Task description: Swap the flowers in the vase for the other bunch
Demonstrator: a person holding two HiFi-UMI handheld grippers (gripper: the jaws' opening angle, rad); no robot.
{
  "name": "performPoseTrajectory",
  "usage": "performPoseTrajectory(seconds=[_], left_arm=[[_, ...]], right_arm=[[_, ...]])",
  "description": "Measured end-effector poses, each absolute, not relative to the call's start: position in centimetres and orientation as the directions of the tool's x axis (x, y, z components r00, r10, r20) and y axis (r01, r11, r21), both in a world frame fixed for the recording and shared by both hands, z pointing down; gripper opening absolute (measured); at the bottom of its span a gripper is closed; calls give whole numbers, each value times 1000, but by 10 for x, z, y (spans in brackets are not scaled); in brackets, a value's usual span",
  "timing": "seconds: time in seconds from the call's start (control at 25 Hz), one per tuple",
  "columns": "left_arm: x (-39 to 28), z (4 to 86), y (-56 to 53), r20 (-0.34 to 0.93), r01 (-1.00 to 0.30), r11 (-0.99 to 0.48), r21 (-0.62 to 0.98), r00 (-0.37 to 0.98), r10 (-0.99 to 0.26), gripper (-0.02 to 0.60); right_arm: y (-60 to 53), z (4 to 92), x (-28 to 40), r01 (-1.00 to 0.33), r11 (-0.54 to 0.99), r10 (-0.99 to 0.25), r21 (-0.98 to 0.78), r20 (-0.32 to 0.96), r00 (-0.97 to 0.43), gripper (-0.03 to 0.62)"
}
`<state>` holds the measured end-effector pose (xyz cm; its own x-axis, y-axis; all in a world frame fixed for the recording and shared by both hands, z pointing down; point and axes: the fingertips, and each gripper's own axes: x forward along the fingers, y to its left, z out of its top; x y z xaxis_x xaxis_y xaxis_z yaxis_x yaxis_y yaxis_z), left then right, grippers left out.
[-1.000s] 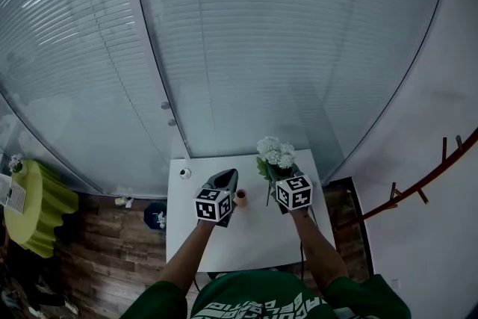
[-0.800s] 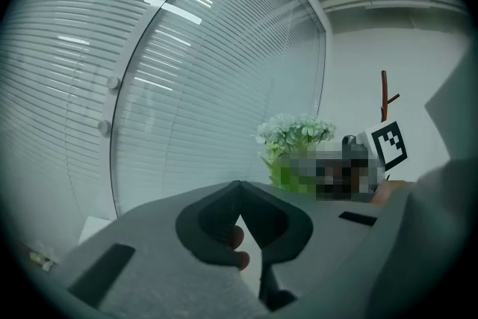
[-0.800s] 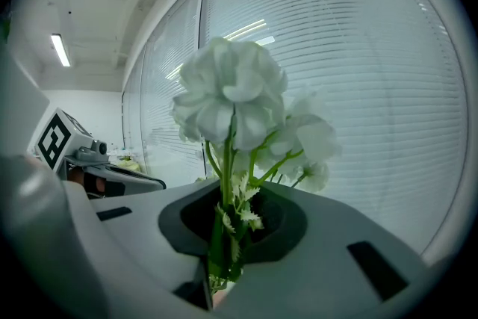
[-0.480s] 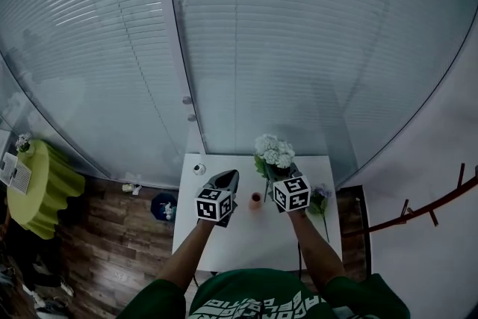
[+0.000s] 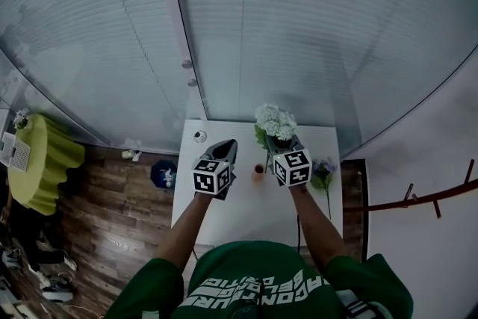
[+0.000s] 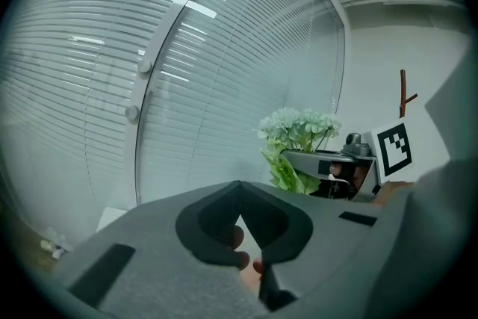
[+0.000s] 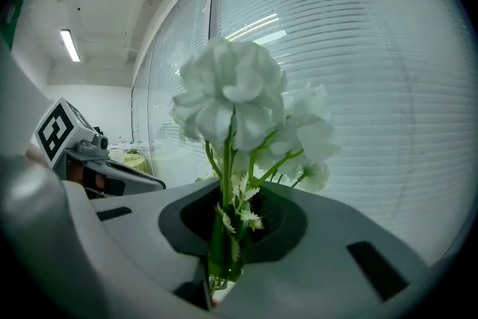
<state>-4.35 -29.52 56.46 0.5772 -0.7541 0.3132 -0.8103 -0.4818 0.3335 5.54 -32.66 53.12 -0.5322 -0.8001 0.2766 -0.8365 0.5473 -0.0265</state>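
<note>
Right gripper view: fingers (image 7: 112, 235) pinch ruffled white flowers (image 7: 231, 90).

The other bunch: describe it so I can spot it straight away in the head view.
Find the white table in front of the window blinds. The other bunch lies flat near the table's right edge, just to the right of the right gripper. It is purple, with its stem running back toward the person, unlike the white flowers held upright in that gripper.

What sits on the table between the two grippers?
A small orange vase, seen in the head view, stands between the left gripper and the right gripper, which holds the white flowers.
</note>
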Motion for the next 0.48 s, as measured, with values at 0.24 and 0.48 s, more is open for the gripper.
performPoseTrajectory(seconds=[0.24,0.48], left_arm=[[-42,571,-298,326,-814,-472,340,573,-752,5],[-45,575,-301,332,-819,-455,349,562,-757,5]], right_arm=[[-332,537,53,-832,553,-798,-38,264,-542,51],[-341,553,48,-835,549,-801,-21,272,-534,51]])
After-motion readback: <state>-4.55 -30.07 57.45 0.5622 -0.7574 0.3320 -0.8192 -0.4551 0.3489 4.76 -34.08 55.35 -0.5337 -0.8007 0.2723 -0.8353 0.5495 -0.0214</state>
